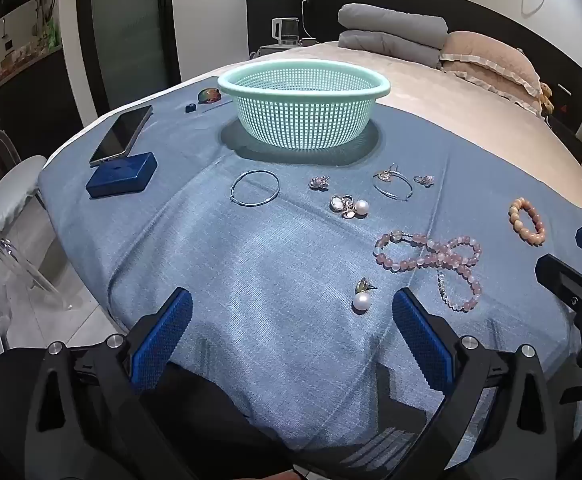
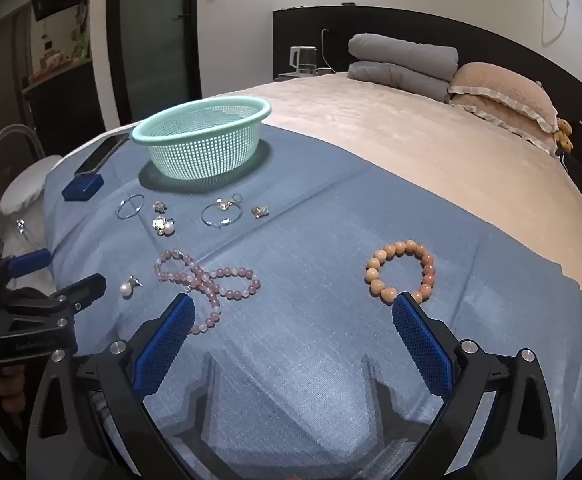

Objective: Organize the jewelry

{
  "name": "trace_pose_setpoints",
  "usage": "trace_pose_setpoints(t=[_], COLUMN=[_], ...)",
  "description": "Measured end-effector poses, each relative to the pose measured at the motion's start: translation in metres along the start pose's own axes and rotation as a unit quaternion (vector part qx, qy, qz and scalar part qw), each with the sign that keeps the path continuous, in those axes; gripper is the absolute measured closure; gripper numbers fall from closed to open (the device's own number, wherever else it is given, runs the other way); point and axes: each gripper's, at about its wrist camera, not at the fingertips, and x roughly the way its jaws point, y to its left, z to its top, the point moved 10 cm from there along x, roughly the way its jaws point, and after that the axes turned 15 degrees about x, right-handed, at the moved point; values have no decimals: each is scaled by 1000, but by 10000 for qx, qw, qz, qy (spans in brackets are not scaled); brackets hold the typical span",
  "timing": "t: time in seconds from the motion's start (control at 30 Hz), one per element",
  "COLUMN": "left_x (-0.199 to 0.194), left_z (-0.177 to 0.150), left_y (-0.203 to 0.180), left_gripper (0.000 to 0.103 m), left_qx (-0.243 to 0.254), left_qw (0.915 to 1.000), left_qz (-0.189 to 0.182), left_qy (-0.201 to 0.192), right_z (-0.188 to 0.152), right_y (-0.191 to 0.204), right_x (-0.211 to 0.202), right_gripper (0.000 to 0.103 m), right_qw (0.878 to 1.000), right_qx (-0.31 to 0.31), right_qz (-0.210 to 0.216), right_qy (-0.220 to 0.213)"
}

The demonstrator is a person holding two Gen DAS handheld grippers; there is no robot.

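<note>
Left gripper (image 1: 291,320): I have its jaws spread wide with nothing between them, hovering over the blue cloth (image 1: 251,280) on the bed.
Right gripper (image 2: 291,320): spread equally wide and empty, tilted down at the cloth.
Basket (image 1: 303,84): one mint mesh basket, far ahead of both grippers and empty as far as I can see; I judge it is where the jewelry goes.
Layout: every piece lies apart on the cloth, none overlapping, which I take as set out for single picks.
Pearl earring (image 1: 362,298): one, just ahead of my left gripper's right finger, the closest pick there.
Pink bead strand (image 2: 207,280): one, looped over itself, touching the tip of my right gripper's left finger in that view.
Peach bracelet (image 2: 401,270): one closed ring, just ahead of my right gripper's right finger.
Farther row: two thin hoops, one (image 1: 255,187) ahead-left; one pearl-and-silver cluster (image 1: 349,206); two small silver pieces; one more seems to lie on the second hoop.
Other things: one blue box (image 1: 121,176) and one phone (image 1: 121,134), far left.
Progress: nothing picked yet, by my judgement.
</note>
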Motion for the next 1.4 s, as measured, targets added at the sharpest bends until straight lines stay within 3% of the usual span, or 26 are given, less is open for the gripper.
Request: trace_pose_setpoints(t=[1.4], left_x=[5], left_z=[-3], left_y=[-4], left_gripper=[5], left_qx=[166], left_qw=[9998], left_qz=[52], left_qy=[92], right_z=[0], right_y=[-5], right_x=[1], right_gripper=[8], right_qw=[10000], right_qx=[64], right_qz=[-34], right_qy=[36])
